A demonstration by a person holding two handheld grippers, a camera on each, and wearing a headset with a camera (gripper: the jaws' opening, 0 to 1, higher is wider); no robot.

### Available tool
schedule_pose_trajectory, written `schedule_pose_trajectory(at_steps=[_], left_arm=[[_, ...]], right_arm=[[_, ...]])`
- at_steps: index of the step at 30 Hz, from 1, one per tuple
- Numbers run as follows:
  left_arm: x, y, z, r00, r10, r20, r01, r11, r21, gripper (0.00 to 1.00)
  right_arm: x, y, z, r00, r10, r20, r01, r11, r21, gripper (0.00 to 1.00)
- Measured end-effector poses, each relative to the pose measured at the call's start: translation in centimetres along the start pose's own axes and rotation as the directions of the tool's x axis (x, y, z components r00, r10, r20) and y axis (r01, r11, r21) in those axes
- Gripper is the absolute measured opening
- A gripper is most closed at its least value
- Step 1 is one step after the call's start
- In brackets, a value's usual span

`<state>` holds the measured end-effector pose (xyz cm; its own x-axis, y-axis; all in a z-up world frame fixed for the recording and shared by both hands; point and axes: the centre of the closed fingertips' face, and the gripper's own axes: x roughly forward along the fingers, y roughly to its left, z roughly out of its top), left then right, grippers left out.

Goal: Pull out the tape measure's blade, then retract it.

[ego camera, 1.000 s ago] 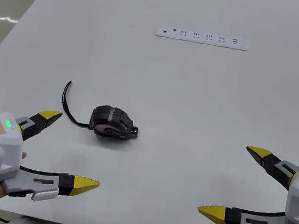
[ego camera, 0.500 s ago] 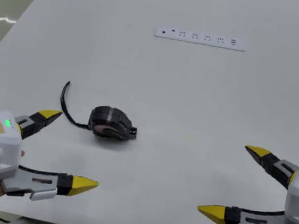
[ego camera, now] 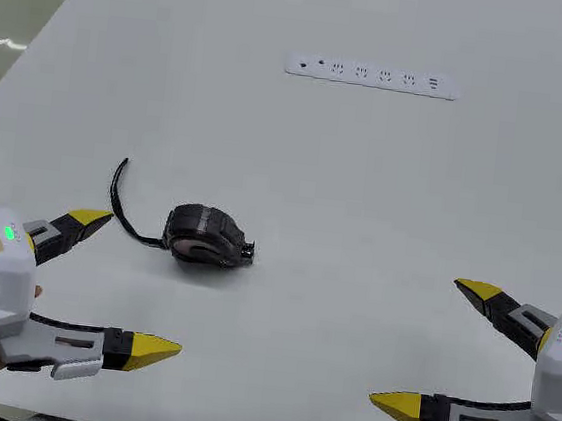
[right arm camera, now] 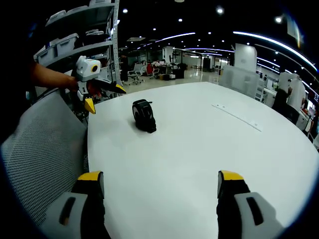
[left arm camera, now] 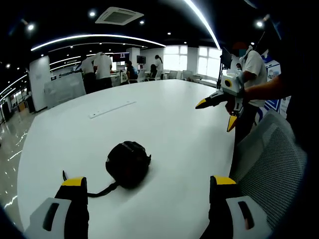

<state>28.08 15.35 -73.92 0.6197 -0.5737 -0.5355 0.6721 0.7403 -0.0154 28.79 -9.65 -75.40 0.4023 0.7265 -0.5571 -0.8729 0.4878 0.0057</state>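
Note:
A black tape measure lies on the white table, its black wrist strap trailing to the left; no blade is out. In the left gripper view the tape measure sits just ahead between the jaws. My left gripper hovers open at the lower left, a short way in front of the tape measure. My right gripper hangs open at the lower right, well away from it. From the right gripper view the tape measure lies far ahead, with the left gripper beyond it.
A white power strip lies flat at the far side of the table. The table's near edge runs just below both grippers. A mesh chair back stands beside the table, and people stand in the room behind.
The picture has shifted slightly with the head. Both grippers stay open in about the same places, the right one a little lower. The tape measure has not moved.

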Motion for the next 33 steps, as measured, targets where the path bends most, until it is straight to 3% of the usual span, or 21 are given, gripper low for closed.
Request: schedule_pose_trajectory(at_steps=[18,33], left_arm=[[-0.3,0.5,0.1,0.9992,-0.030,-0.029,0.030,0.999,0.018,0.94],[-0.2,1.6,0.2,0.9920,-0.087,-0.092,0.096,0.991,0.093,0.84]], right_arm=[[0.1,-0.1,-0.1,0.9997,0.019,-0.016,-0.020,1.000,-0.022,0.91],[0.5,-0.5,0.8,0.9975,0.066,-0.023,-0.068,0.993,-0.095,0.83]])
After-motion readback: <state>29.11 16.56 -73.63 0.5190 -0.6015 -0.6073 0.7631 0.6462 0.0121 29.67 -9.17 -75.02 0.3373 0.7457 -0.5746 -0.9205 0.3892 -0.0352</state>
